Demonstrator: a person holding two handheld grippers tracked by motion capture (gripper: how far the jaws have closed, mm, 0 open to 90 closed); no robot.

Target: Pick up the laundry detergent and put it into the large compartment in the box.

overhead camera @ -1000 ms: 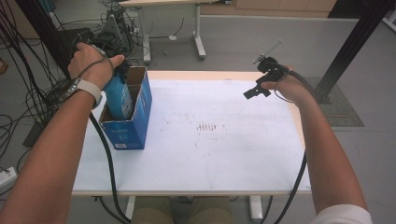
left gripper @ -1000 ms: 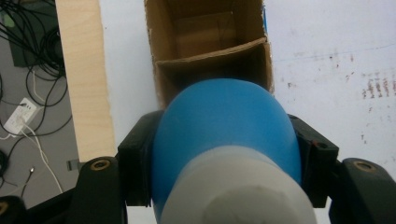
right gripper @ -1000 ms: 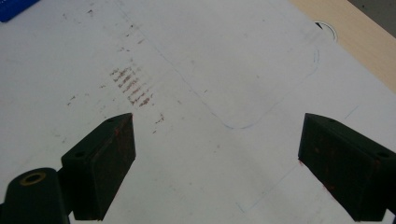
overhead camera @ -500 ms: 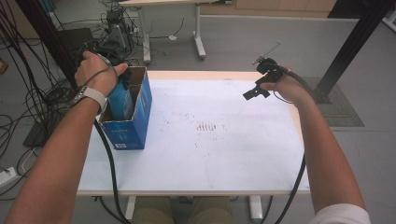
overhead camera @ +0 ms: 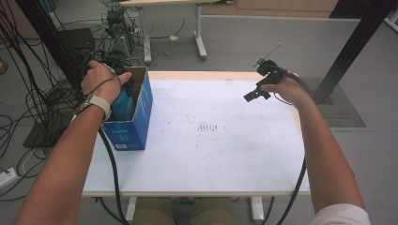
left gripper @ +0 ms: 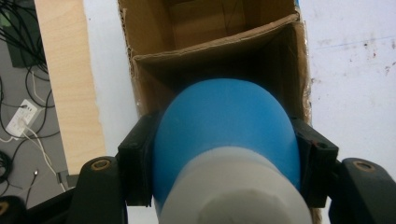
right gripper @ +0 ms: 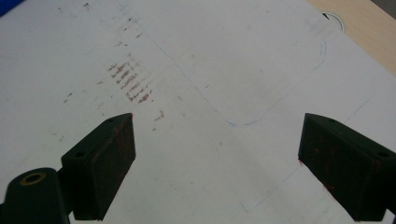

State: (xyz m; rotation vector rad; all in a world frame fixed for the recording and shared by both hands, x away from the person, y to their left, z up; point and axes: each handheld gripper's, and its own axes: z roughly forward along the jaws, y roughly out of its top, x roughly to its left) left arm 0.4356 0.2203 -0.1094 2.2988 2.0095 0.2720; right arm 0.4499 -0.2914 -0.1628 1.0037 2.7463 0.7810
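A blue cardboard box [overhead camera: 133,126] stands open at the table's left edge, its brown inside [left gripper: 215,44] showing in the left gripper view. My left gripper [left gripper: 226,140] is shut on a blue bottle [left gripper: 224,116] with a white end toward the camera, one jaw on each side of it. In the high view the bottle [overhead camera: 123,101] hangs partly inside the box, under the person's left hand [overhead camera: 101,82]. My right gripper [overhead camera: 251,95] hovers over the table's far right. Its jaws stand wide open around nothing [right gripper: 215,154].
The white table top [overhead camera: 211,159] bears a patch of rusty smears [overhead camera: 209,127] near its middle. Cables and equipment [overhead camera: 56,84] crowd the floor on the left. A black post [overhead camera: 347,51] rises behind the right corner. A black cable [overhead camera: 110,168] trails over the front left edge.
My left hand has sunk, bringing the blue bottle lower into the box. The right hand and its gripper have stayed where they were.
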